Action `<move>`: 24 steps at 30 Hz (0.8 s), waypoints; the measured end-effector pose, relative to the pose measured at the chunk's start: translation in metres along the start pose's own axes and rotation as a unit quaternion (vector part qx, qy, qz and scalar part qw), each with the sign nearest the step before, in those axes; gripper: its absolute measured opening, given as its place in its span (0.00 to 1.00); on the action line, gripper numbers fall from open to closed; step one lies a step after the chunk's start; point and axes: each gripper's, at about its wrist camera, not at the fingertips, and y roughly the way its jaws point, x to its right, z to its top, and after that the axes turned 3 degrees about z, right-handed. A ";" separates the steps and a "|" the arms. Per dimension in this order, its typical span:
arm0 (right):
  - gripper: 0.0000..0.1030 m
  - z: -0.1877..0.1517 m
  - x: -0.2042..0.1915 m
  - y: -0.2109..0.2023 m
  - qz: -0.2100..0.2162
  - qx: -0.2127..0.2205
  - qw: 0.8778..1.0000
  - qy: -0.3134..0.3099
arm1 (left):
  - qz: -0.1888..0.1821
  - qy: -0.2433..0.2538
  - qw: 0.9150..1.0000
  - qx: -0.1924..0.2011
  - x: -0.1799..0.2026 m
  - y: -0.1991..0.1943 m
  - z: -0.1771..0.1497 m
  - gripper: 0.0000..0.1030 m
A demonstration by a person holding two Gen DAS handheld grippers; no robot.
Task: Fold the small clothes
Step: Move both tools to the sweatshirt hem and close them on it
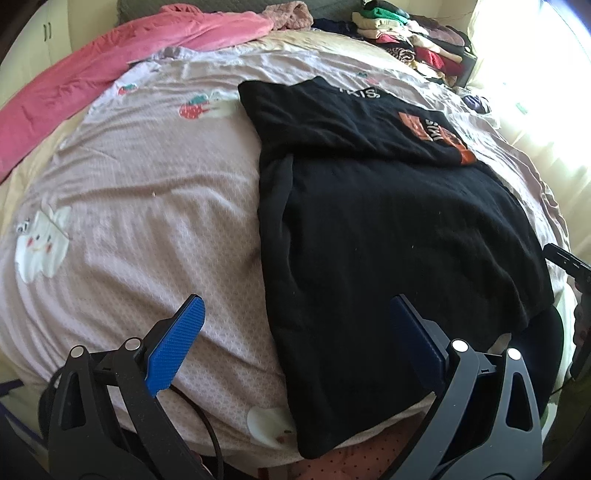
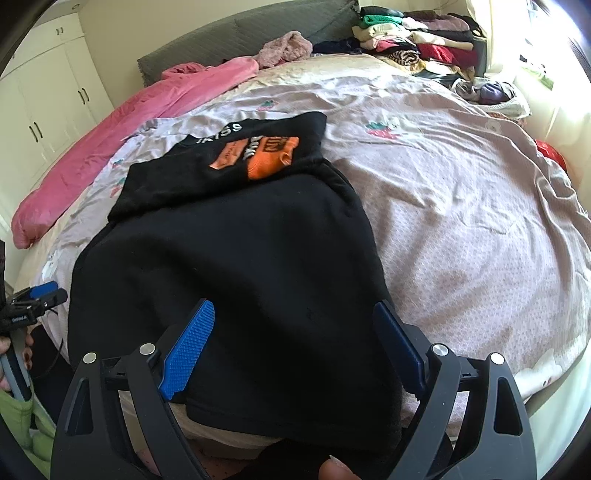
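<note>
A black garment (image 1: 399, 229) (image 2: 240, 258) with an orange print (image 2: 266, 157) lies flat on the bed, its far part folded back over the rest and its near hem hanging at the bed's front edge. My left gripper (image 1: 295, 332) stands open above the garment's near left edge, with its right blue pad over the cloth and its left one over the sheet. My right gripper (image 2: 295, 332) stands open over the garment's near right part, nothing pinched between its blue pads. The left gripper (image 2: 40, 295) also shows at the left edge of the right wrist view.
The bed wears a pale pink printed sheet (image 1: 147, 221). A pink blanket (image 1: 110, 51) lies along the far left side. A pile of folded clothes (image 1: 413, 33) sits at the far right corner by the window. White cupboards (image 2: 44, 103) stand left of the bed.
</note>
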 end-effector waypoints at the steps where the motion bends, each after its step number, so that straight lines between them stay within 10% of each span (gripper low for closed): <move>1: 0.84 -0.001 0.001 0.000 -0.001 -0.001 1.000 0.001 | -0.005 -0.004 1.000 -0.002 0.000 0.001 -0.002 0.91; 24: 0.83 -0.019 0.038 0.009 -0.005 -0.021 0.999 0.034 | -0.062 -0.006 0.997 -0.048 0.015 0.022 -0.033 0.53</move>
